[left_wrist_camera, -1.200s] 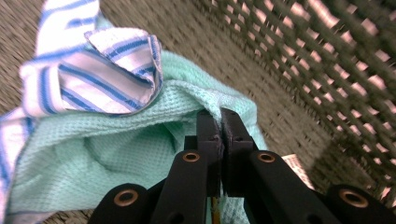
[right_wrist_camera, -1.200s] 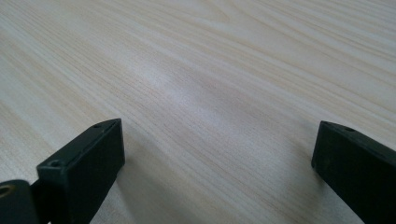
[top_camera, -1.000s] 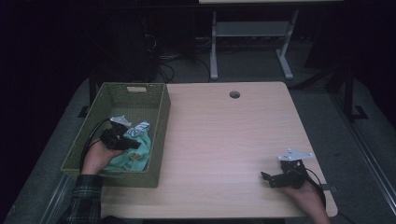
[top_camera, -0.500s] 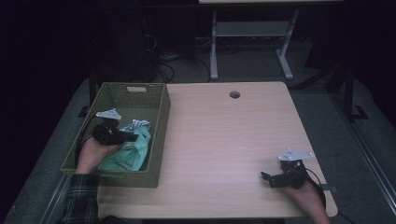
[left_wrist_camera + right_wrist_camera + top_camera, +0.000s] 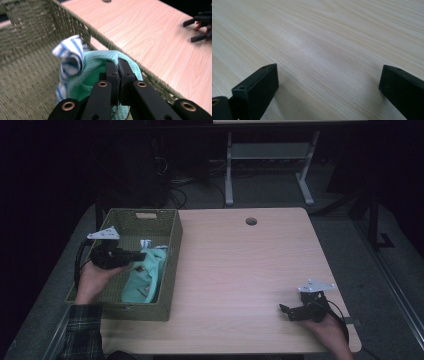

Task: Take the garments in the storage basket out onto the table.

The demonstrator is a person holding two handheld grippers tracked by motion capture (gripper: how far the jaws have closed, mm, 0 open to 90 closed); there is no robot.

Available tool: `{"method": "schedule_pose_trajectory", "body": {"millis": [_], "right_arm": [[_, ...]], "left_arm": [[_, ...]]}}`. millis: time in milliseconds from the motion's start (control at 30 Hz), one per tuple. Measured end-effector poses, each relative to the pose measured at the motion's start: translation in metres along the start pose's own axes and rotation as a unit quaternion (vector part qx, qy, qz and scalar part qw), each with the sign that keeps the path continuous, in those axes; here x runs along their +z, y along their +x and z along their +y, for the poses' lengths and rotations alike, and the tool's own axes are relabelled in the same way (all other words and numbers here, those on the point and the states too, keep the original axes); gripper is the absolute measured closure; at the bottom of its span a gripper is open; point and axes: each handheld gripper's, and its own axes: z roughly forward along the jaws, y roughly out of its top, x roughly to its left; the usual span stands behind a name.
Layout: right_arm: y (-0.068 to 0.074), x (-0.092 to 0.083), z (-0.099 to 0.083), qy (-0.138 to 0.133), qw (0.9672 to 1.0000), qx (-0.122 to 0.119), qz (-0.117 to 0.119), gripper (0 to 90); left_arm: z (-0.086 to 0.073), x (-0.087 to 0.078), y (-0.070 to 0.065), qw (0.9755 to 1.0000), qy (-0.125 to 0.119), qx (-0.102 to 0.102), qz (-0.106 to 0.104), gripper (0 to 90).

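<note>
- Two grippers are at work on the wooden table (image 5: 240,270), one in each hand, and we go over the scene from left to right.
- At the far left we see the green woven basket (image 5: 172,265) sitting along the table's left edge, its long side running from near to far.
- Over the basket's left half we see the left gripper (image 5: 134,255), carried by a hand in a plaid sleeve and pointing to the right.
- Its jaws are clamped tight on the mint green cloth (image 5: 102,62); in the left gripper view the fabric drapes over both jaw tips and hangs down in front of them.
- From above, the rest of that cloth trails down toward the near end of the basket, close to its right wall.
- Just left of the jaws in the left gripper view we see a blue and white striped cloth (image 5: 71,60) bunched up against the green one, raised above the basket floor.
- Well apart, at the near right corner of the table, we see the right gripper (image 5: 287,311) resting low on the wood, pointing left.
- Its jaws stand wide apart with bare table between them.
</note>
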Motion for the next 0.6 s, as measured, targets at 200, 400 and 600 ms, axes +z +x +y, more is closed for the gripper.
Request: {"method": "schedule_pose_trajectory", "body": {"millis": [200,400,600], "right_arm": [[0.0,0.0,0.0,0.0,1.0,0.0,0.0,2.1],[0.0,0.0,0.0,0.0,1.0,0.0,0.0,2.1],[0.0,0.0,0.0,0.0,1.0,0.0,0.0,2.1]], "left_arm": [[0.009,-0.006,-0.001,0.9996,-0.026,0.007,0.0,88.3],[0.019,-0.012,-0.003,0.9989,-0.045,0.014,-0.002,88.3],[0.033,-0.018,-0.007,0.9978,-0.061,0.024,-0.007,88.3]]}}
